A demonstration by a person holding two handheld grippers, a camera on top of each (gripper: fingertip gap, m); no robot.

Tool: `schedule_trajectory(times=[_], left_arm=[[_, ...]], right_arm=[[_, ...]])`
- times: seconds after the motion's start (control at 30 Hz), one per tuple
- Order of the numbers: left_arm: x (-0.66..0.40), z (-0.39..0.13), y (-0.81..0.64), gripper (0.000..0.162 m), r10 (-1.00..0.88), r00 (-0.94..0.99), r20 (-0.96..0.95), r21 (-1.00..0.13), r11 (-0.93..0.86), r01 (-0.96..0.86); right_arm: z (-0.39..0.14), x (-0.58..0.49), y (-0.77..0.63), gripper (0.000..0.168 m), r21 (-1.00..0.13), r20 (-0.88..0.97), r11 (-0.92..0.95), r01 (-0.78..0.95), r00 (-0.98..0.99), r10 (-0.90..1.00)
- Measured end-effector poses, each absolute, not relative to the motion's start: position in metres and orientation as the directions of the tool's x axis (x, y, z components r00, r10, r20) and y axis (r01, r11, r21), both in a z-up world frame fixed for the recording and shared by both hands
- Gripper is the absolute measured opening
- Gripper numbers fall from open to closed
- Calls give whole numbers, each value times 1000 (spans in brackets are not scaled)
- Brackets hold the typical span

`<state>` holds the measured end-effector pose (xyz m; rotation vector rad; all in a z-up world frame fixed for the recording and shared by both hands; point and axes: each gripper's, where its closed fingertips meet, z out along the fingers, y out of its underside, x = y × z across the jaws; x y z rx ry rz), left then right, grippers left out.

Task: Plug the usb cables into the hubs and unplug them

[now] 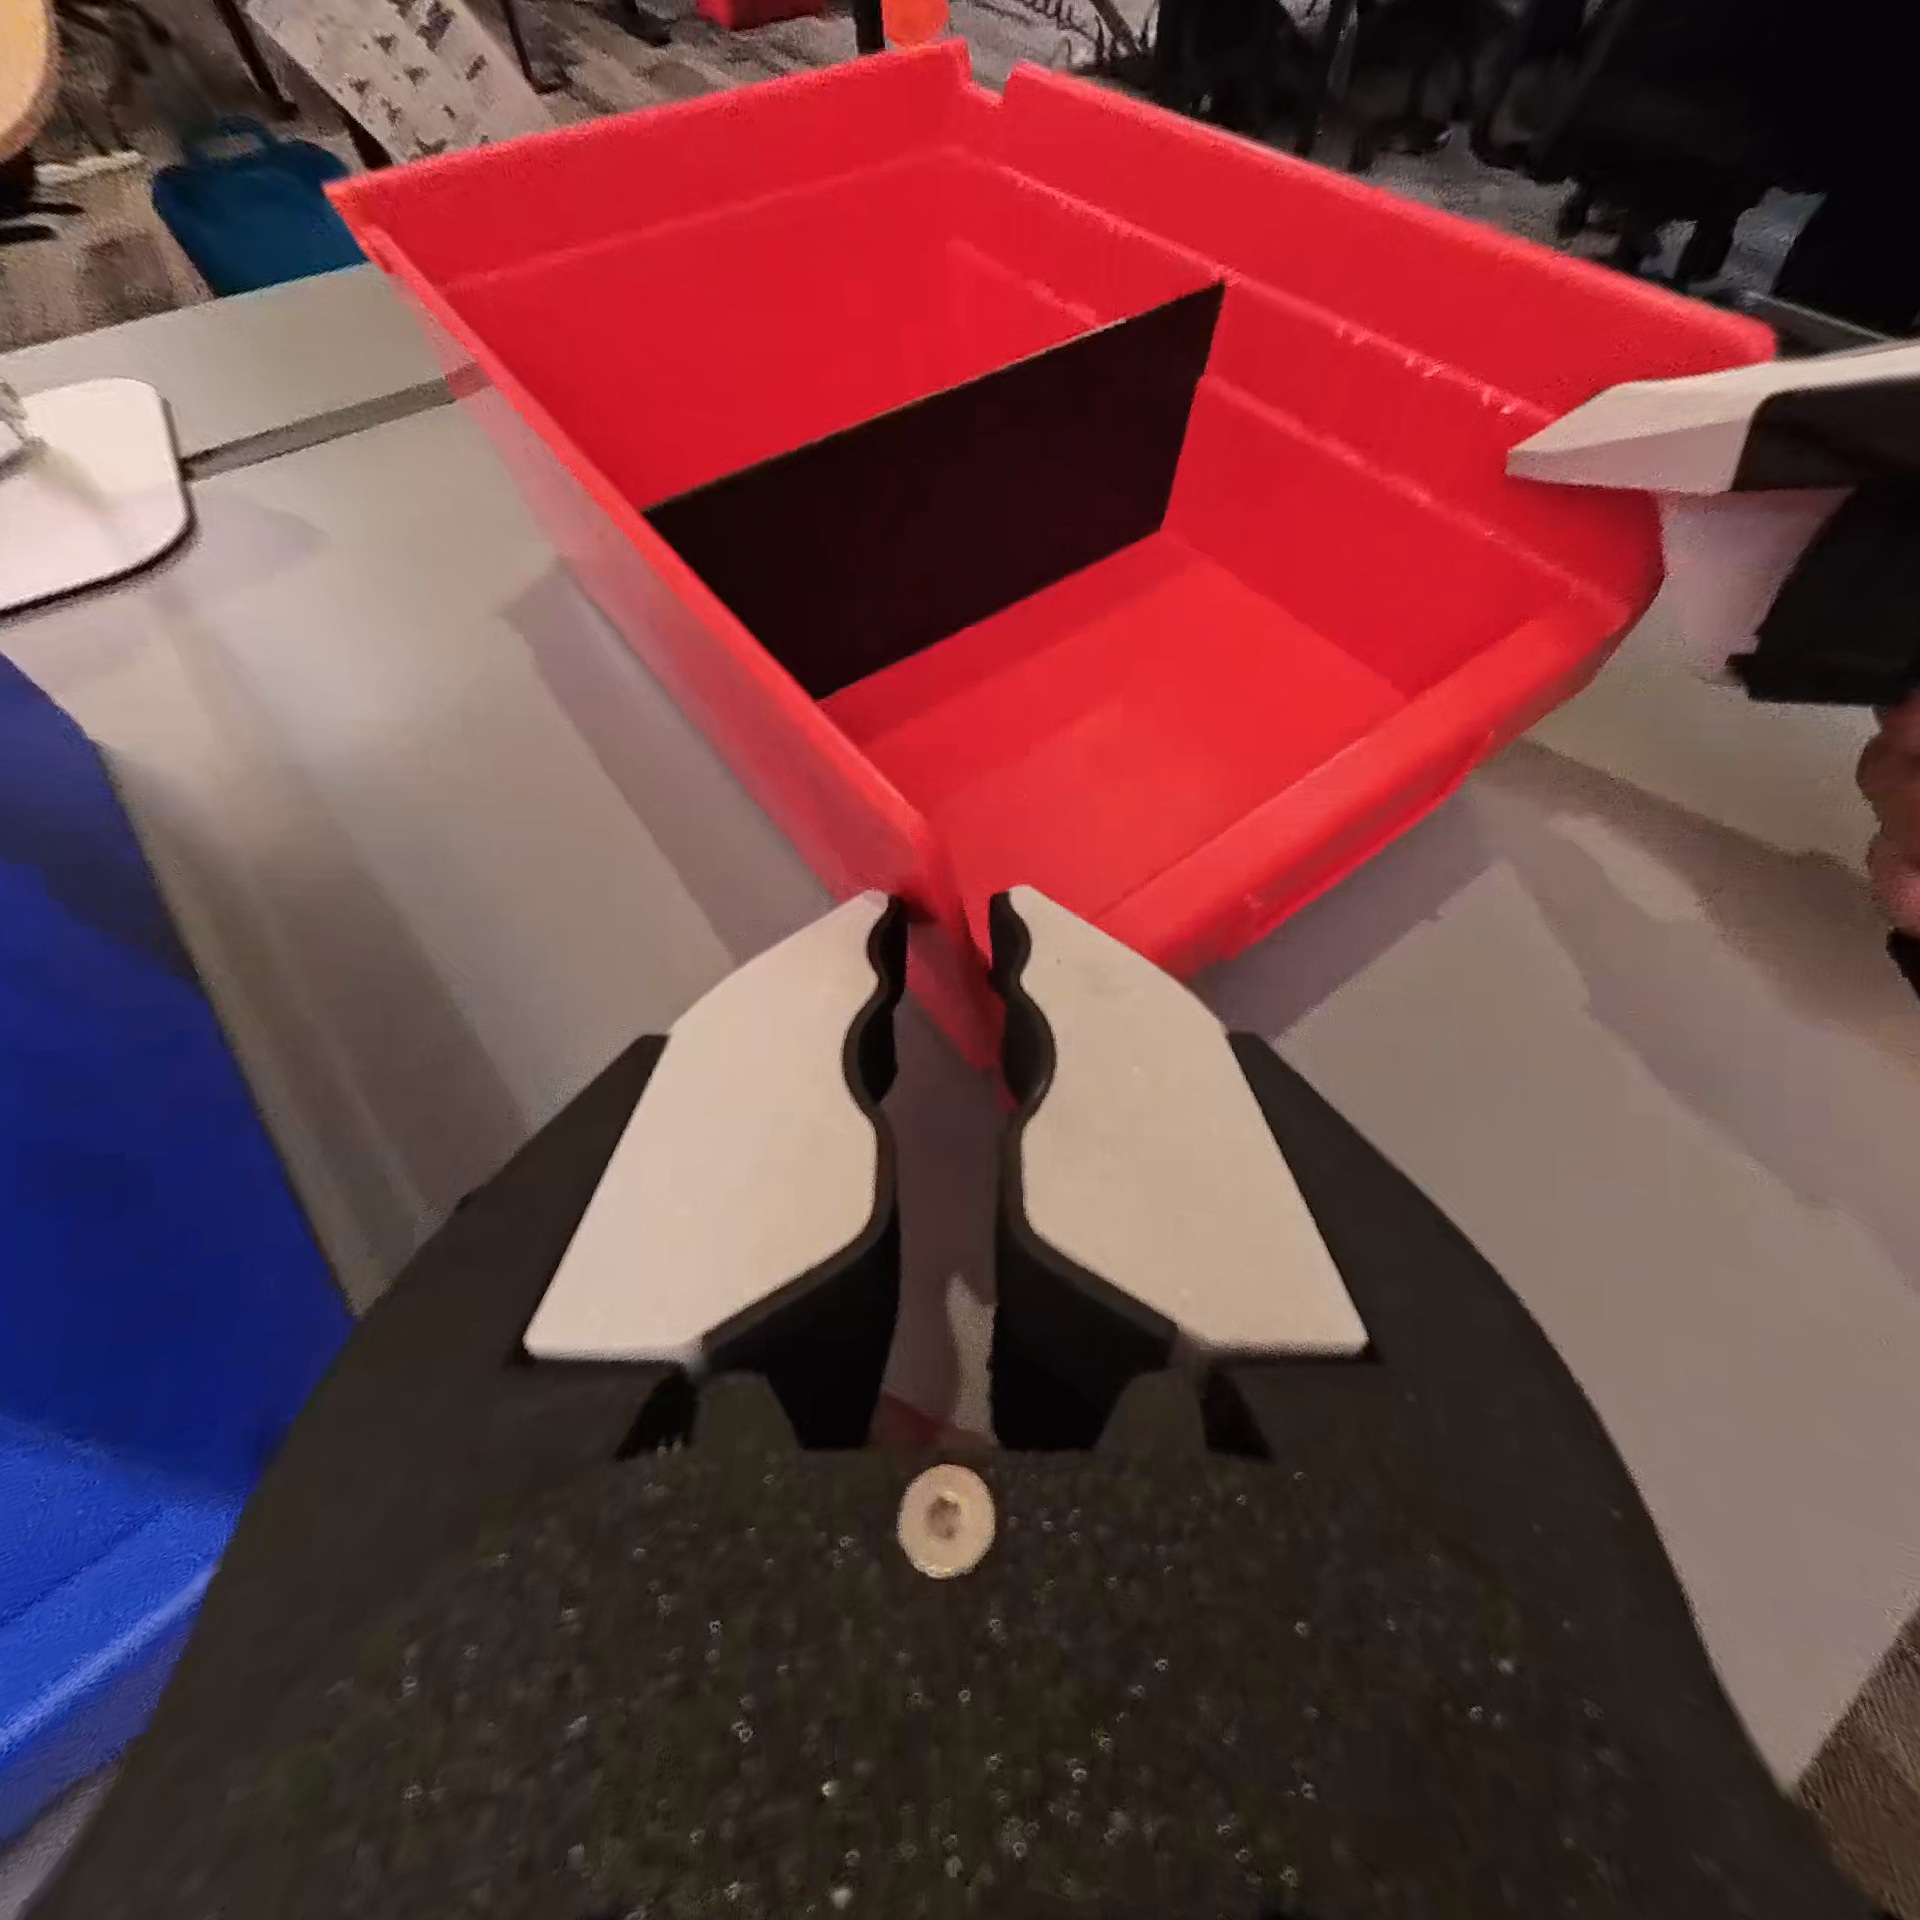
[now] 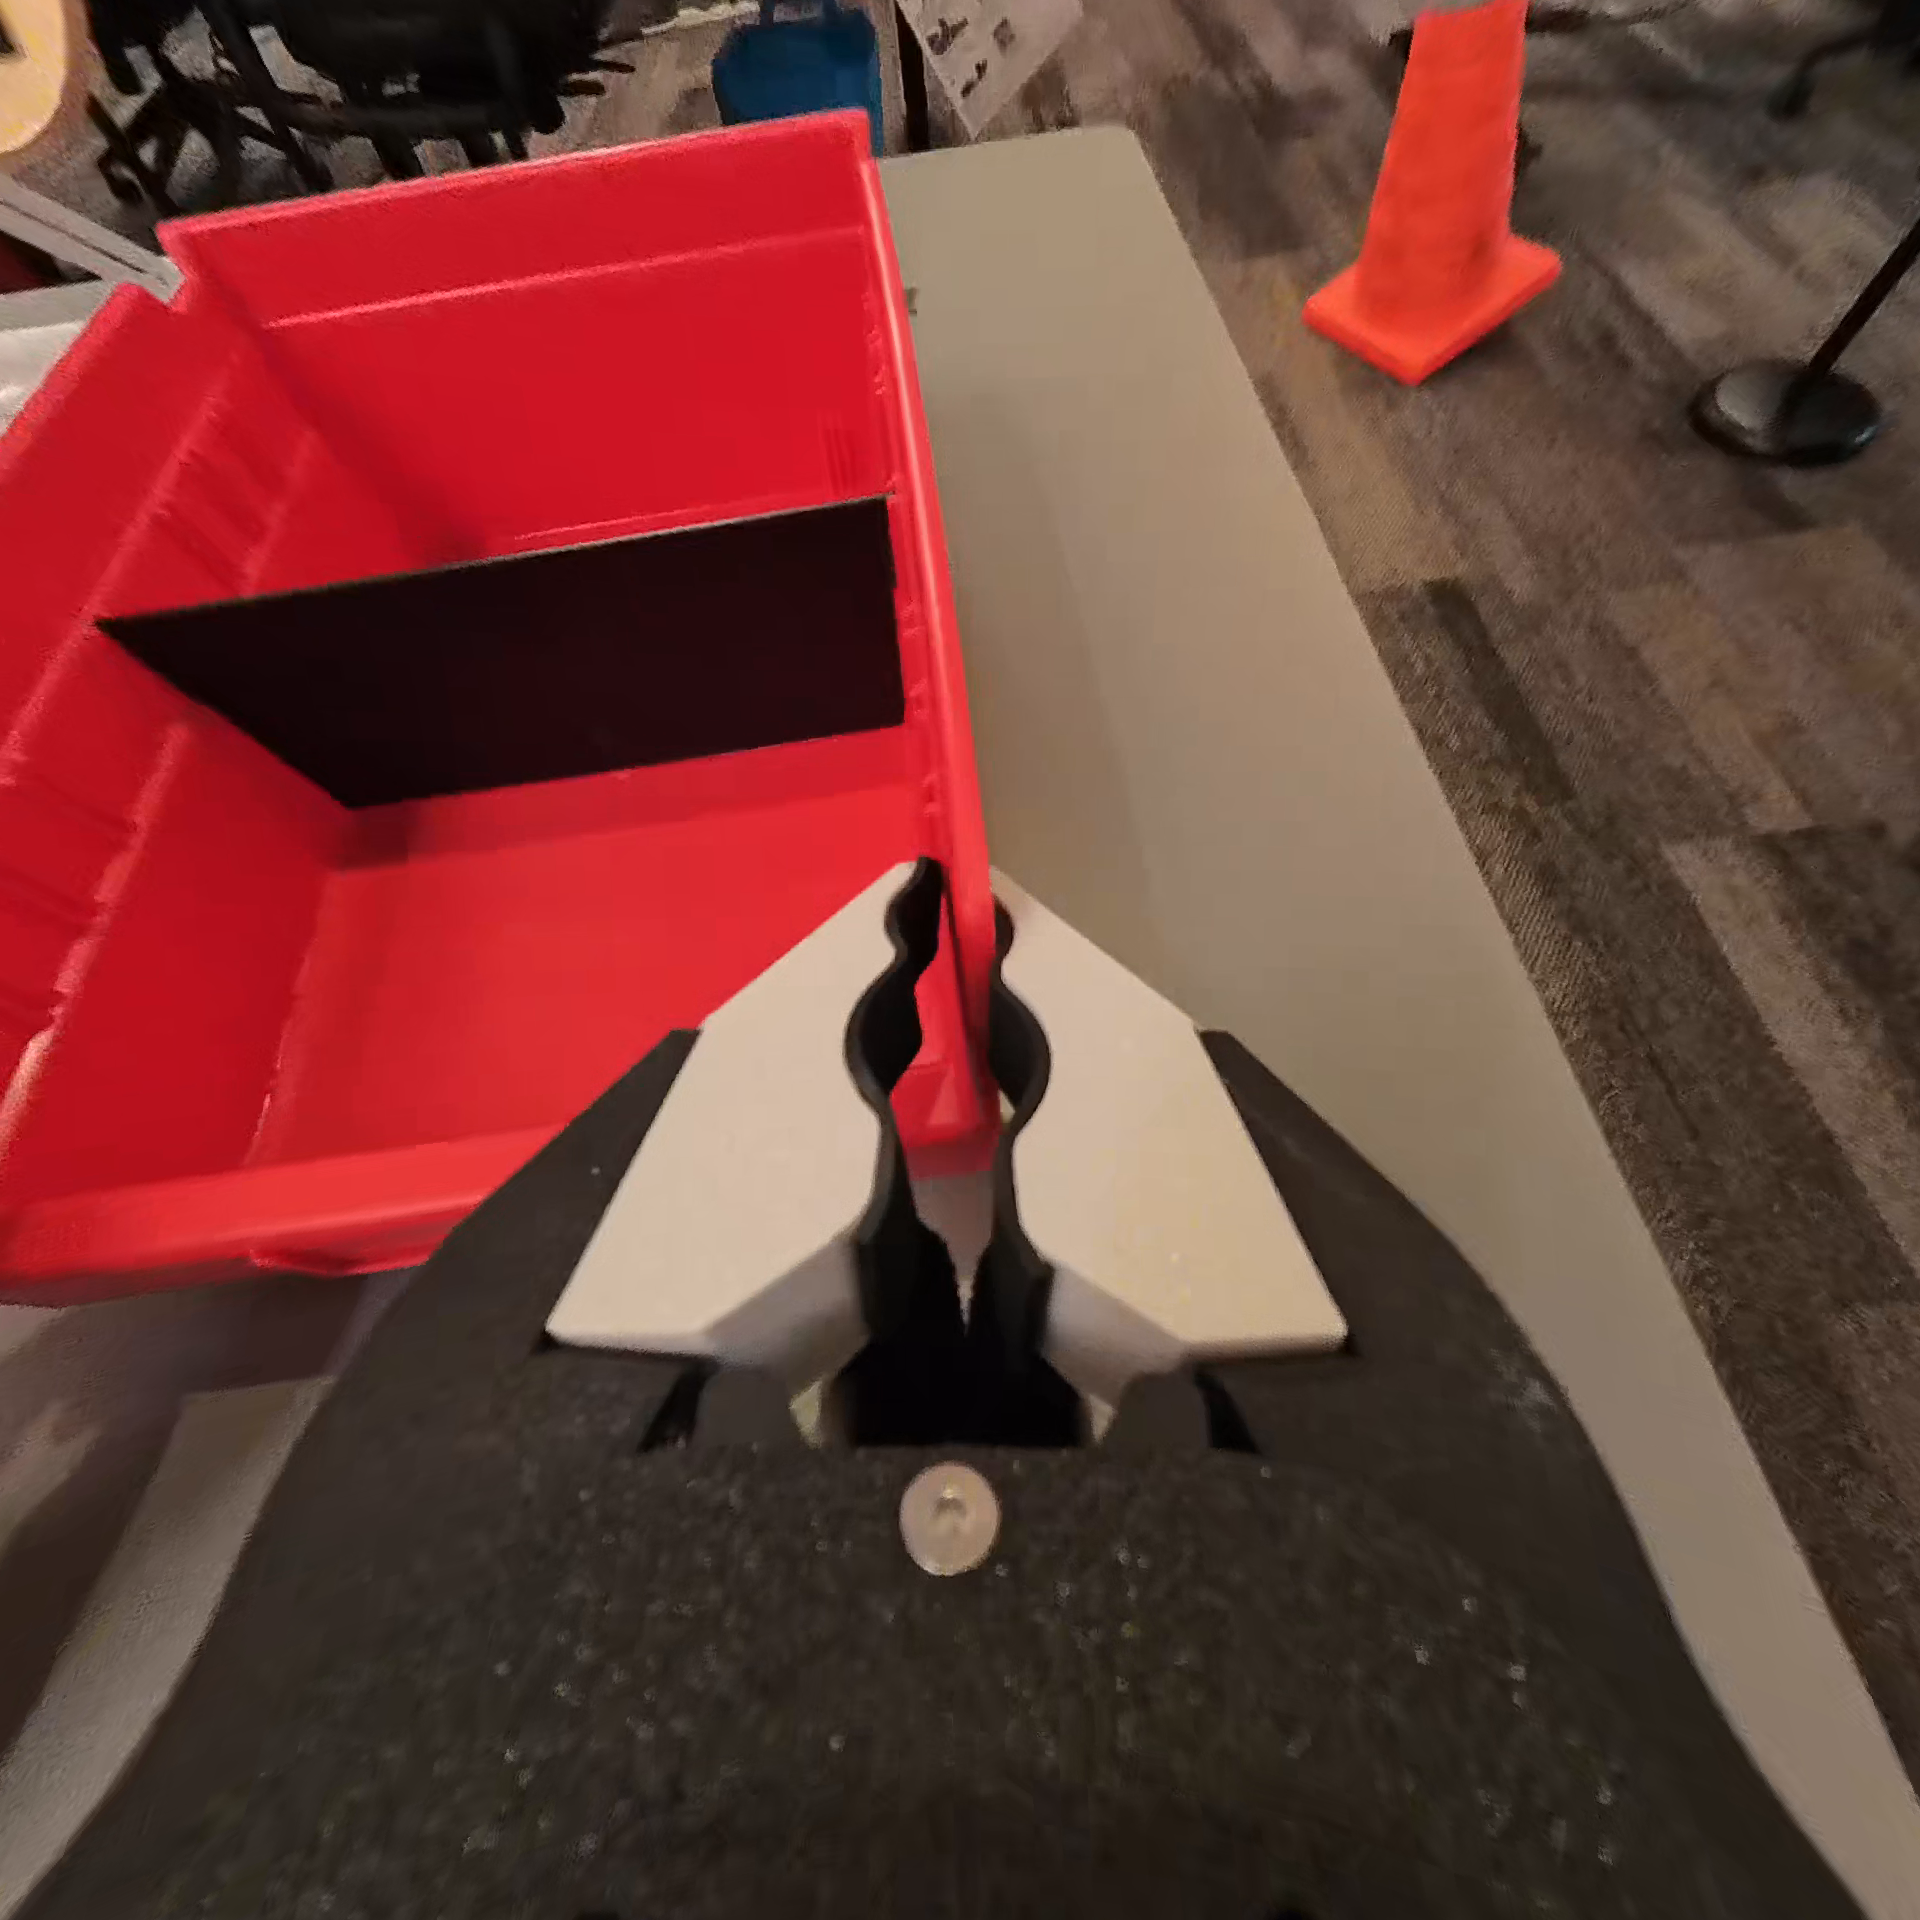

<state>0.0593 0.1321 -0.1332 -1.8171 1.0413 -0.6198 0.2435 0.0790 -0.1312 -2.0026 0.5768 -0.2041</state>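
Observation:
A red plastic bin [image 1: 1174, 748] with a black divider [image 1: 935, 499] across its middle sits on a grey table [image 1: 436, 790]. My left gripper [image 1: 945, 914] is shut on the bin's near left corner wall. My right gripper [image 2: 961, 894] is shut on the bin's right side wall [image 2: 935, 623] near its front corner; the bin [image 2: 582, 935] and its divider [image 2: 540, 655] fill the left of that view. The right gripper [image 1: 1662, 436] also shows at the bin's right rim in the left wrist view. The bin's near compartment holds nothing.
A blue bin [image 1: 114, 1195] stands at the left of the table. A white flat base [image 1: 83, 488] lies at the far left. An orange cone [image 2: 1444, 197] and a black stand base [image 2: 1787, 405] are on the floor beyond the table's right edge [image 2: 1351, 727]. The gap from one gripper's tips to the other's is roughly 20 centimeters.

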Motion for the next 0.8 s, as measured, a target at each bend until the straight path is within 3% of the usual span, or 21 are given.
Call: schedule_trajectory(times=[0.13,0.2,0.27,0.4,0.5,0.63,0.7,0.8], left_arm=[[50,-118,112,20,-918,395,37,-898,-204,-390],[26,-96,99,24,-939,341,54,-923,-178,-342],[-13,-73,98,28,-940,330,83,-941,-183,-286],[-128,-41,158,34,-842,540,3,-969,-135,-205],[-217,-38,215,39,-668,733,-130,-972,-61,-228],[-252,-89,251,51,-640,763,-88,-929,-223,-295],[-243,-110,255,47,-674,738,-27,-914,-282,-291],[-232,-130,262,35,-693,720,-10,-891,-322,-322]], right_arm=[[-131,244,76,6,-851,-174,-350,-391,839,-515],[-117,250,69,19,-869,-162,-308,-387,812,-561],[-92,256,61,30,-912,-81,-272,-306,785,-614],[-35,234,69,31,-972,86,-220,-80,752,-654],[-12,154,117,32,-988,48,-154,-27,886,-461],[-41,-14,188,55,-962,-197,-199,-185,979,43],[-74,-51,202,58,-942,-180,-297,-160,983,44],[-105,-66,210,43,-931,-101,-347,-114,993,-56]])
